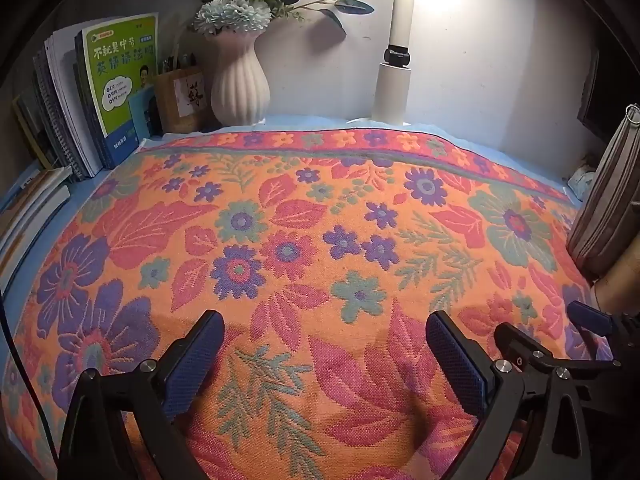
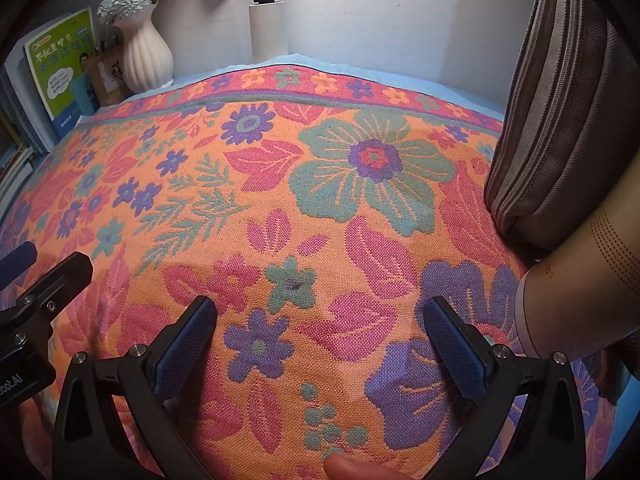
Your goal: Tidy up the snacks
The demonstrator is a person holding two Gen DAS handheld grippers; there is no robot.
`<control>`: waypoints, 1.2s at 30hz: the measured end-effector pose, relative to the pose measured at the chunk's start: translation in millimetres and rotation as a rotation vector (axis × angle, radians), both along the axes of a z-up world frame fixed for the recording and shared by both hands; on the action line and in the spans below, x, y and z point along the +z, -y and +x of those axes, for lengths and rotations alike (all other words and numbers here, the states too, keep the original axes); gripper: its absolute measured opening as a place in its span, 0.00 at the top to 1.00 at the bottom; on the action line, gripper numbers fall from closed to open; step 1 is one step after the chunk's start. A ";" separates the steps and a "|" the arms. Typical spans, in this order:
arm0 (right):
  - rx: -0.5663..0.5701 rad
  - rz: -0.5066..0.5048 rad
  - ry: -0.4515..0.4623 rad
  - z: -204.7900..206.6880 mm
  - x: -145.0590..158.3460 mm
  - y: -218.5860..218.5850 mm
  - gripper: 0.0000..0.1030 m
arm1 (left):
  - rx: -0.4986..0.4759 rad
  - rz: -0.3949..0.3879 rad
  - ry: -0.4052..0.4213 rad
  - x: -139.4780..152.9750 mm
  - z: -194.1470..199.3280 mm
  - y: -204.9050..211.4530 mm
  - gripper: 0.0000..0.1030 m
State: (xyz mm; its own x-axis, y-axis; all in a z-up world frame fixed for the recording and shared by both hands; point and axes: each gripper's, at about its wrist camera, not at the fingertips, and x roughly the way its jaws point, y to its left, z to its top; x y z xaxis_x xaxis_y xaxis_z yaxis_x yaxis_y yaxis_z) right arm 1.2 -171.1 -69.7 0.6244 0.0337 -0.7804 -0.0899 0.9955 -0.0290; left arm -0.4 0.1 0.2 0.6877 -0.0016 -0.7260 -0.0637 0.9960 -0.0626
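Note:
No snack shows in either view. My left gripper (image 1: 324, 340) is open and empty, low over an orange floral cloth (image 1: 320, 220) that covers the desk. My right gripper (image 2: 320, 328) is open and empty over the same cloth (image 2: 340, 220). The right gripper's blue-padded fingers also show at the right edge of the left wrist view (image 1: 588, 320). The left gripper shows at the left edge of the right wrist view (image 2: 36, 280). A grey fabric pouch (image 2: 560, 120) stands upright at the right, next to a tan cylindrical container (image 2: 592, 280).
At the back left stand books (image 1: 120, 88), a brown pen holder (image 1: 180, 100) and a white ribbed vase with flowers (image 1: 240, 84). A white lamp post (image 1: 394, 72) stands against the back wall. The grey pouch (image 1: 608, 200) lines the right side.

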 end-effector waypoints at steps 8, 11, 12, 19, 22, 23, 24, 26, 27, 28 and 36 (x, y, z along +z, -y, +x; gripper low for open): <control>0.000 -0.003 0.000 0.1 0.9 -0.7 0.00 | 0.018 -0.023 -0.025 -2.8 3.3 -6.1 0.03; 0.000 -0.003 0.000 0.3 0.6 -0.8 0.00 | 0.036 -0.041 -0.043 -5.7 6.7 -11.4 0.03; 0.000 -0.003 0.001 -0.1 0.5 -0.8 0.00 | 0.043 -0.048 -0.054 -7.3 8.4 -13.7 0.03; 0.000 0.000 0.007 -1.0 -0.6 0.3 0.00 | 0.076 -0.077 -0.058 -7.6 7.3 -17.0 0.03; 0.000 -0.001 0.007 -0.6 -0.2 -0.1 0.00 | 0.075 -0.068 -0.058 -7.2 7.7 -15.1 0.03; 0.000 -0.001 0.007 -1.0 -0.7 0.2 0.00 | 0.075 -0.062 -0.055 -7.4 7.5 -14.1 0.03; 0.000 -0.001 0.006 -0.8 -0.5 0.1 0.00 | 0.076 -0.057 -0.051 -6.9 6.6 -14.0 0.03; 0.000 -0.001 0.007 -0.9 -0.7 0.1 0.00 | 0.079 -0.045 -0.044 -5.3 5.9 -12.6 0.03; 0.000 -0.002 0.006 -0.5 -0.3 -0.1 0.00 | 0.078 -0.043 -0.041 -5.0 5.3 -13.0 0.03; 0.000 -0.001 0.006 -0.8 -0.6 0.1 0.00 | 0.078 -0.042 -0.041 -4.9 5.3 -12.6 0.03; 0.000 -0.002 0.006 -0.7 -0.6 0.1 0.00 | 0.064 -0.063 -0.053 -6.4 7.8 -15.8 0.03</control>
State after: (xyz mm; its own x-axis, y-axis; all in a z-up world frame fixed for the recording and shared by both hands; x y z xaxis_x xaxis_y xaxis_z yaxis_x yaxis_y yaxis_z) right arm 0.5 -171.2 -70.3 0.6292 0.0322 -0.7766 -0.0896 0.9955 -0.0313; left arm 7.4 16.0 -6.2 0.6486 -0.0058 -0.7611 -0.1324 0.9839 -0.1204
